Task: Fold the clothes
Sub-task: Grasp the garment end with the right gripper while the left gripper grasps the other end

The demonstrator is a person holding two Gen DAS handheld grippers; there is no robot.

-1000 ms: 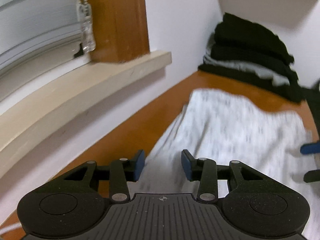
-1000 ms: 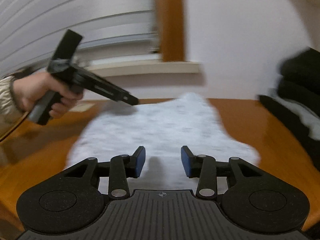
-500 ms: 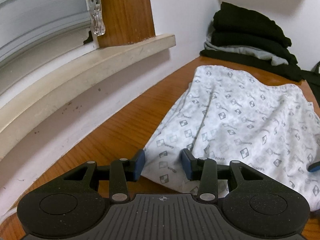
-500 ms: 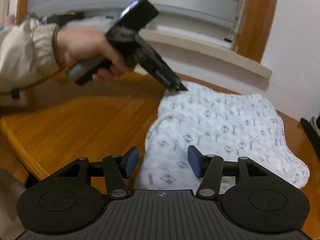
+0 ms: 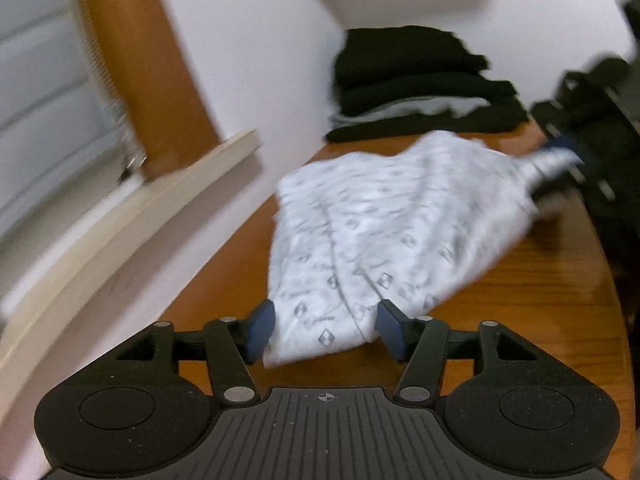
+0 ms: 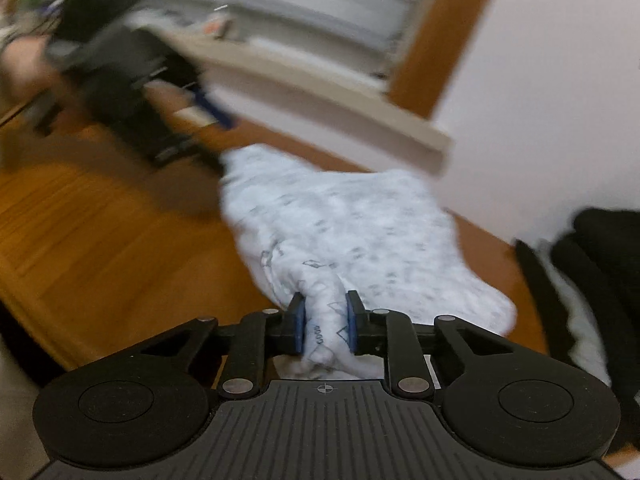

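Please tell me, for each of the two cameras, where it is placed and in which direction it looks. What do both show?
Left wrist: sits on the left claw, low over the wooden table, facing the stack of dark clothes by the wall; its open fingers straddle an edge of the white patterned cloth.
Right wrist: sits on the right claw, facing the window sill; its fingers pinch the same cloth; the other claw and a blurred hand show at upper left.
Shared: cloth, table, sill, dark stack.
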